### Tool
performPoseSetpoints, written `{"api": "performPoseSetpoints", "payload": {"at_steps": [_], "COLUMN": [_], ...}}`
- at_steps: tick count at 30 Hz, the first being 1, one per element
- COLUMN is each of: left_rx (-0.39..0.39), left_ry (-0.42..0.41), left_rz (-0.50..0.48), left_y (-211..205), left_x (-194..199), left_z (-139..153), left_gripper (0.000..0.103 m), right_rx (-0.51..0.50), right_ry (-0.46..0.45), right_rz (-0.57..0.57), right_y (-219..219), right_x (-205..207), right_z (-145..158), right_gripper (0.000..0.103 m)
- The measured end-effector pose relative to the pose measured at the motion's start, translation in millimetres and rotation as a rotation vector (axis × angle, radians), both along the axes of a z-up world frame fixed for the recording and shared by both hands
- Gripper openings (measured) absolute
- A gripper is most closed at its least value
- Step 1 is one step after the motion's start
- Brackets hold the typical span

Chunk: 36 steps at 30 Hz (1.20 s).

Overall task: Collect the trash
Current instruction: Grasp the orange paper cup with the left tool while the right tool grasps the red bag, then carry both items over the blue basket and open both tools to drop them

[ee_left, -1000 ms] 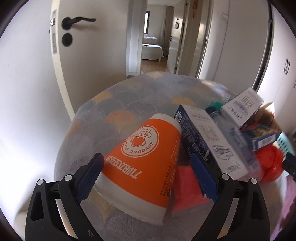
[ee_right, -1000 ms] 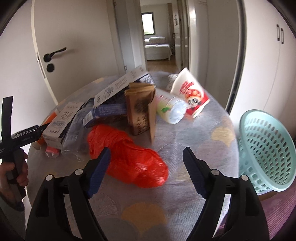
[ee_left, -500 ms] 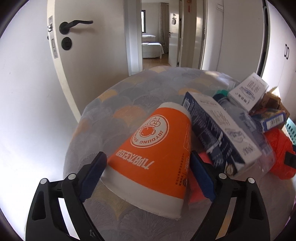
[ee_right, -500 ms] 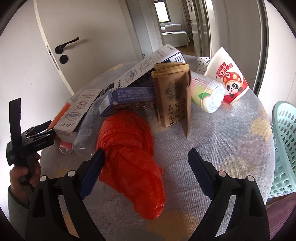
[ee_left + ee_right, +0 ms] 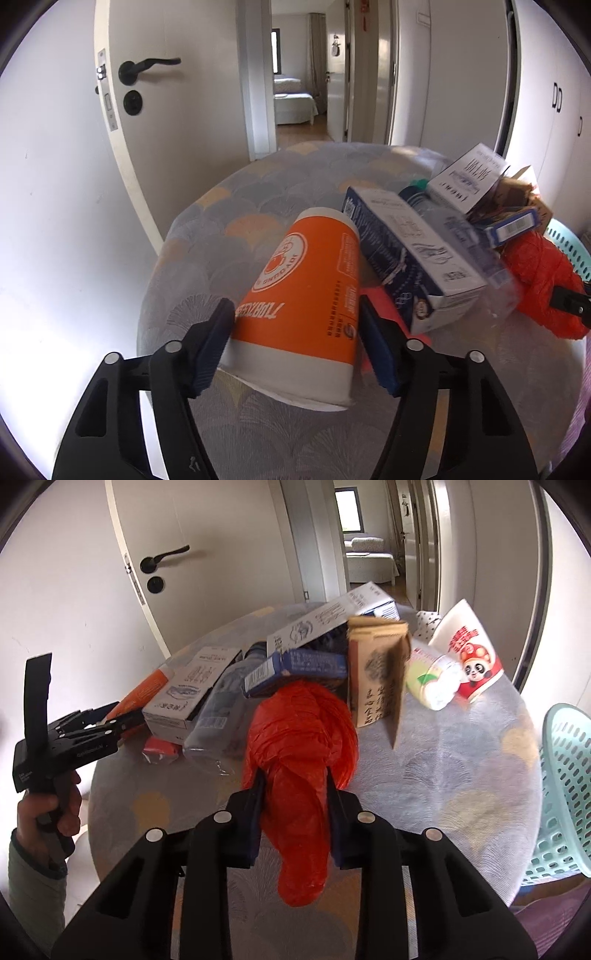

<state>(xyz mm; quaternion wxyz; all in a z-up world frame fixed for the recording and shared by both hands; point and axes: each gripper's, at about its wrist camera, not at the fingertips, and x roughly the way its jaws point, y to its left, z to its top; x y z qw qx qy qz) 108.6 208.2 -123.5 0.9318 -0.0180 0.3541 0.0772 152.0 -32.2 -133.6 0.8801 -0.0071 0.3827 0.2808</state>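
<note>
Left wrist view: left gripper is clamped on the orange paper cup, both fingers pressed to its sides near the wide rim. Cup lies on its side on the round table, long axis running away from the camera, narrow base pointing far, open mouth toward the gripper. Just right of it sits a blue-and-white carton, touching the cup's far end; red plastic bag shows at the right edge only. Right wrist view: right gripper is squeezed onto the red plastic bag, fingers pinching its narrow knotted middle. Bag's long axis runs near-to-far, bulky end against the blue box and brown paper bag, loose tail hanging toward the camera. This view alone shows the panda paper cup, a white bottle beside it, and the teal basket off the table's right edge. Orange cup here is mostly hidden behind the left gripper.
</note>
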Motion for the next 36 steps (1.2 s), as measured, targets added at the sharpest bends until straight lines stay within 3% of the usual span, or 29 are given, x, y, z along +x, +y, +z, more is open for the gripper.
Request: {"api": "performPoseSetpoints", "payload": {"at_steps": [3, 7, 9, 13, 18, 26, 32, 36], "left_rx": [-0.058, -0.285, -0.314, -0.298, -0.416, -0.367, -0.328, -0.304], "left_ry": [-0.026, -0.007, 0.006, 0.005, -0.013, -0.035, -0.133, -0.194], "left_rz": [-0.017, -0.089, -0.086, -0.045, -0.035, -0.015, -0.064, -0.155], "left_y": [2, 18, 22, 30, 53, 45, 19, -19], "left_x": [-6, -7, -5, 4, 9, -1, -19, -19], "left_z": [9, 21, 20, 10, 0, 10, 57, 90], "left_gripper": [0.058, 0.056, 0.056, 0.051, 0.052, 0.048, 0.048, 0.048], "right_rx": [-0.01, -0.01, -0.005, -0.015, -0.014, -0.01, 0.042, 0.07], "right_ry": [-0.027, -0.059, -0.057, -0.047, -0.043, -0.081, -0.141, -0.184], "right_rz": [-0.013, -0.02, -0.023, -0.023, -0.033, -0.051, -0.08, -0.128], "right_y": [-6, -10, -10, -9, -11, -17, -39, -65], "right_x": [-5, -11, -11, -12, -9, -11, -20, -24], "right_z": [10, 20, 21, 18, 17, 27, 54, 73], "right_gripper": [0.026, 0.026, 0.026, 0.026, 0.026, 0.026, 0.026, 0.026]}}
